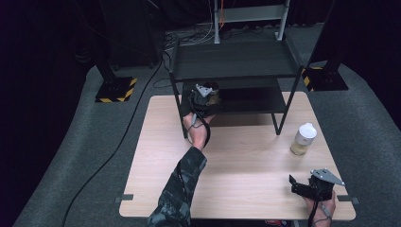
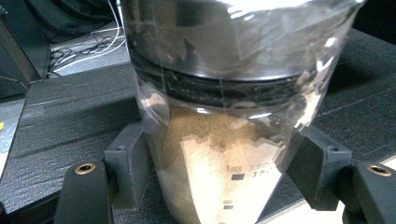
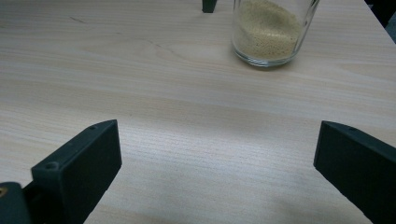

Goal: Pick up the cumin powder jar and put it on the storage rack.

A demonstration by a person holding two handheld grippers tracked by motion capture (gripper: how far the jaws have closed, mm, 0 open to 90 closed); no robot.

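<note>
A clear glass jar point(image 2: 219, 140) holding brown granules, with a dark band around its upper part, sits between the jaws of my left gripper point(image 2: 219, 172), which is shut on it. In the high view that left gripper point(image 1: 207, 98) reaches into the lower shelf point(image 1: 255, 101) of a black rack, with the jar point(image 1: 214, 98) at its tip. Whether the jar rests on the shelf I cannot tell. My right gripper point(image 1: 294, 184) lies near the table's front right corner. Its jaws stand open over bare wood, seen in its own view as the right gripper point(image 3: 217, 163).
A second glass jar point(image 1: 303, 140) with a white lid and pale granules stands on the wooden table point(image 1: 246, 161) at the right, ahead of the right gripper; the same jar point(image 3: 268, 32). The black rack's top shelf point(image 1: 236, 59) spans the table's far side. Cables lie on the floor.
</note>
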